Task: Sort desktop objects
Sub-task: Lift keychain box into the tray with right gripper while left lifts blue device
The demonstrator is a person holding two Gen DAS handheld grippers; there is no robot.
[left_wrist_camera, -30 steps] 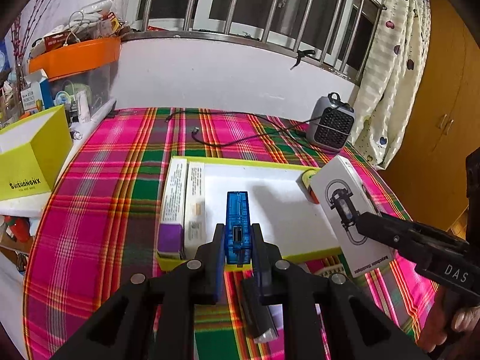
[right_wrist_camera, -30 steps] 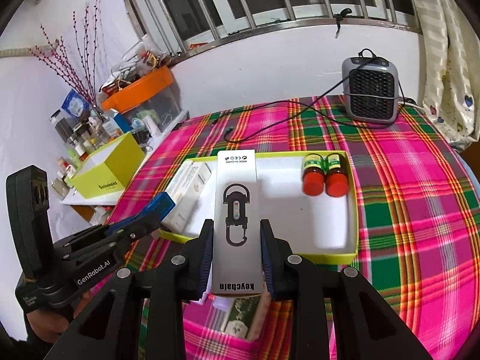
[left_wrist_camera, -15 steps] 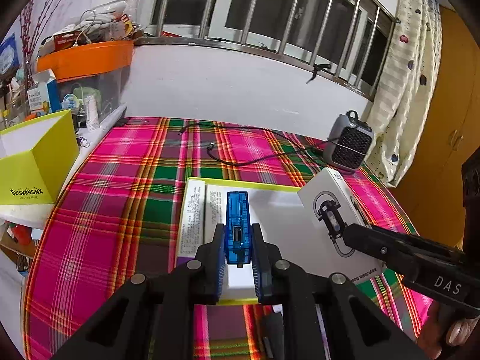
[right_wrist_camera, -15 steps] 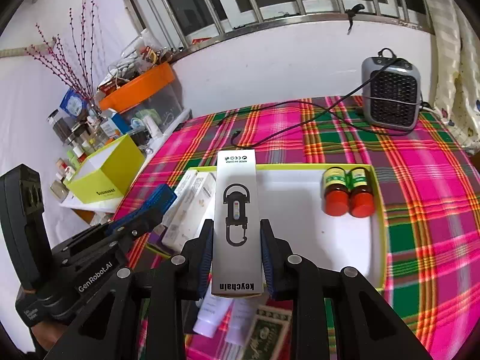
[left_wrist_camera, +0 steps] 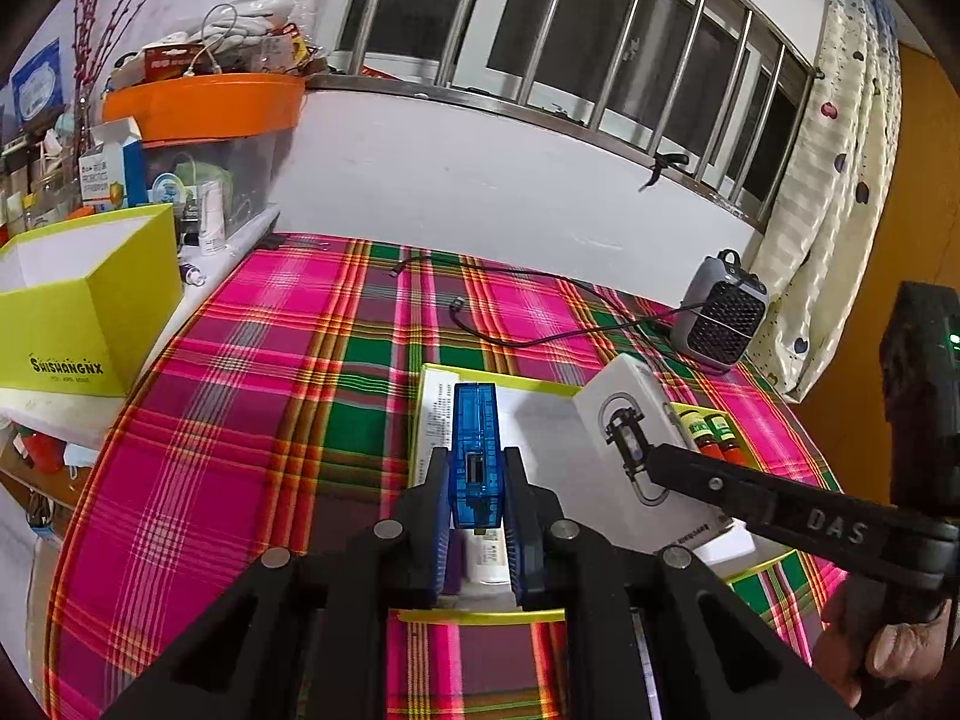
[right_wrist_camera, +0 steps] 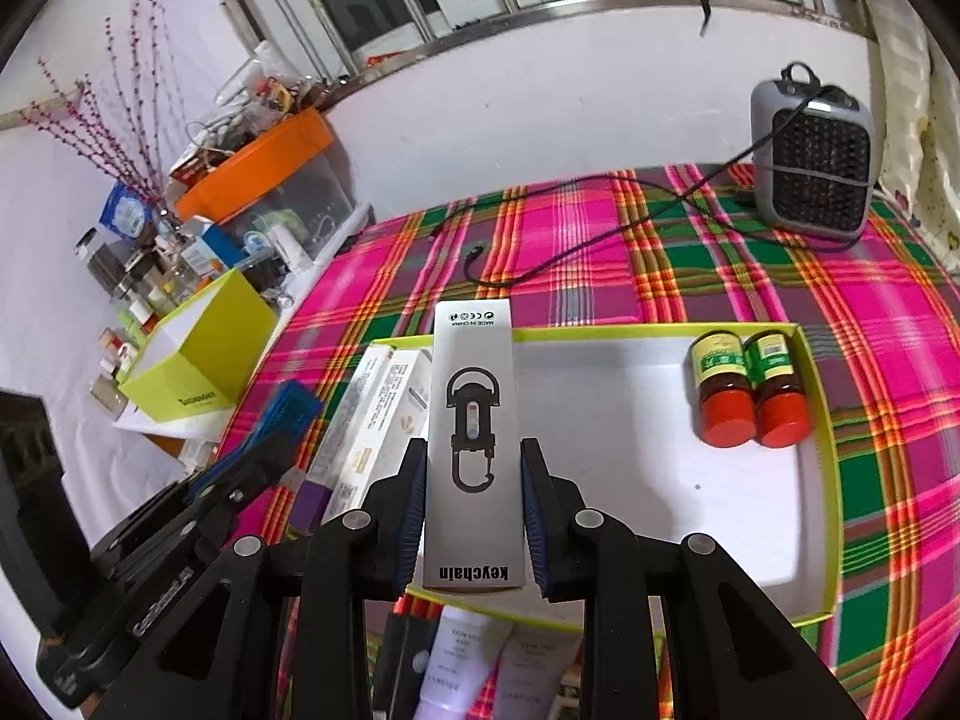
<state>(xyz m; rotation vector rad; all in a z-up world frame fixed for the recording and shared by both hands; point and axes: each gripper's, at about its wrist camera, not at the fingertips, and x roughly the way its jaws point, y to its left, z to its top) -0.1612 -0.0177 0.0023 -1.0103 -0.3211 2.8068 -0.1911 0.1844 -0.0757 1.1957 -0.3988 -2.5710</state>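
My left gripper point(left_wrist_camera: 477, 483) is shut on a clear blue plastic case point(left_wrist_camera: 476, 453) and holds it above the left part of a yellow-rimmed white tray point(right_wrist_camera: 624, 420). My right gripper point(right_wrist_camera: 474, 507) is shut on a white keychain box point(right_wrist_camera: 473, 444) above the tray's near left part; the box also shows in the left wrist view point(left_wrist_camera: 636, 438). In the tray lie two long white boxes point(right_wrist_camera: 375, 414) at the left and two red-capped bottles point(right_wrist_camera: 747, 390) at the far right. The blue case shows at the left of the right wrist view point(right_wrist_camera: 288, 420).
A grey heater point(right_wrist_camera: 813, 162) with its black cable point(right_wrist_camera: 570, 252) stands at the table's back right. A yellow open box point(left_wrist_camera: 78, 312) and an orange-lidded bin point(left_wrist_camera: 204, 114) sit off the left edge. White tubes point(right_wrist_camera: 480, 660) lie in front of the tray.
Both grippers have moved forward over the tray, each keeping its object. The tray and bottles look closer, and the tubes in front have slid toward the bottom of the right wrist view.
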